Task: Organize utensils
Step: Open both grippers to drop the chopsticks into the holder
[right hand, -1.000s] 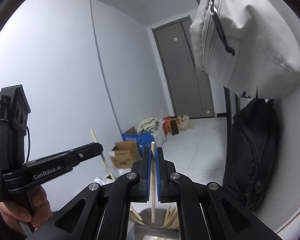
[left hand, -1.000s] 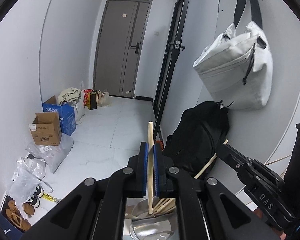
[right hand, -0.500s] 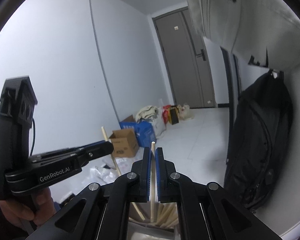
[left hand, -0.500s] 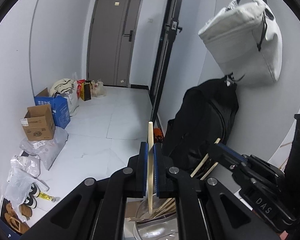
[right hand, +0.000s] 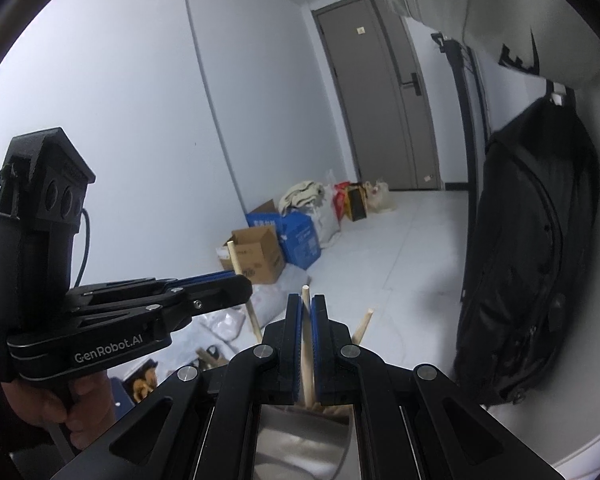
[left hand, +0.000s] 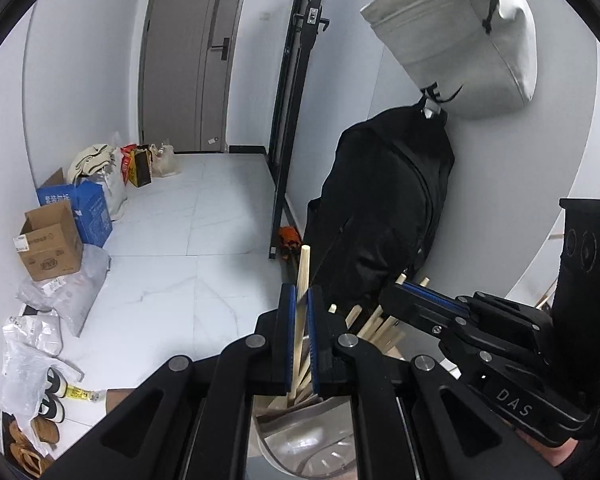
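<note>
A grey door (left hand: pixel 188 56) closes off the far end of the hallway, above a white tiled floor (left hand: pixel 204 216). Along the left wall sit an open cardboard box (left hand: pixel 50 242), a blue box (left hand: pixel 82 210) just behind it, and several bags (left hand: pixel 140 160) near the door. A black backpack (left hand: pixel 384 208) hangs against the right wall, with a pale grey bag (left hand: pixel 460 36) hung above it. Shoes (left hand: pixel 50 398) lie among plastic wrappers (left hand: pixel 32 340) at the near left.

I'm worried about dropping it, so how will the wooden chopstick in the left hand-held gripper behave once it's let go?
The chopstick looks thin, straight and rigid, so probably light and stiff. It is round, so it may roll on a flat surface. Released over the metal holder, it would likely lean against the other chopsticks.
</note>
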The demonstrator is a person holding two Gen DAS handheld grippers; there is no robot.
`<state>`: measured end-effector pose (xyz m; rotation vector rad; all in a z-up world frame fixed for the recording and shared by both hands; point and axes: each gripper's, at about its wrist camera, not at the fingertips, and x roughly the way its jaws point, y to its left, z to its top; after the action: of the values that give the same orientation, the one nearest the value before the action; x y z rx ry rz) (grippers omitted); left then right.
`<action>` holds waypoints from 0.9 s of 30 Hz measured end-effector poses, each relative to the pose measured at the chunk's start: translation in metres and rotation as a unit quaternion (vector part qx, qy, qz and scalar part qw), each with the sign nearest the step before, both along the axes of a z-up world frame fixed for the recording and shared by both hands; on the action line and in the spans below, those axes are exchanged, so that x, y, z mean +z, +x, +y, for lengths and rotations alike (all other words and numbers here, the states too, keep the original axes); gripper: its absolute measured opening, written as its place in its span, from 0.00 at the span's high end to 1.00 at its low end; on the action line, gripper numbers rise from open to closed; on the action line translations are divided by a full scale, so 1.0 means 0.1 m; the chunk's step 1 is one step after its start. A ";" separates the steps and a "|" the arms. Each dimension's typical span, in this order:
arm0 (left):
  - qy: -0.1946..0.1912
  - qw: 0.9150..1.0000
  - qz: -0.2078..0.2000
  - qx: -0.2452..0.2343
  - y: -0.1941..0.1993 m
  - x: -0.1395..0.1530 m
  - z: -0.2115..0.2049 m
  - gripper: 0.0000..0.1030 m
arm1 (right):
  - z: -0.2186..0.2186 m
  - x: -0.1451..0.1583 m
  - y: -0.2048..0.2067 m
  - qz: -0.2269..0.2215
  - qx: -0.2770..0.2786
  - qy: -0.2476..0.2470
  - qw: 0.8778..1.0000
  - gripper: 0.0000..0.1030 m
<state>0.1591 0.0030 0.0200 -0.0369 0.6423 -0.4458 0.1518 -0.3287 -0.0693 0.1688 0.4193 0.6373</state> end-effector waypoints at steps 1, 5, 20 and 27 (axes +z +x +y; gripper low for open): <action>0.001 1.000 0.003 -0.007 0.00 0.00 -0.02 0.99 | -0.01 -0.02 0.00 0.005 0.000 0.002 1.000 0.96; 0.005 1.000 0.016 -0.025 0.00 -0.04 -0.05 0.98 | -0.01 -0.07 0.03 0.016 0.006 -0.001 1.000 0.96; -0.012 0.998 0.056 -0.021 -0.08 -0.01 0.05 0.75 | -0.20 0.02 -0.07 0.033 0.009 0.033 0.999 0.82; -0.017 0.999 0.021 0.039 -0.37 0.18 0.19 0.58 | -0.47 0.13 -0.35 0.024 -0.027 0.069 0.997 0.51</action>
<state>0.1223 0.0224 0.0378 -0.1028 0.6728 -0.3820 0.1172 -0.3756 -0.0561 0.3263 0.4157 0.6103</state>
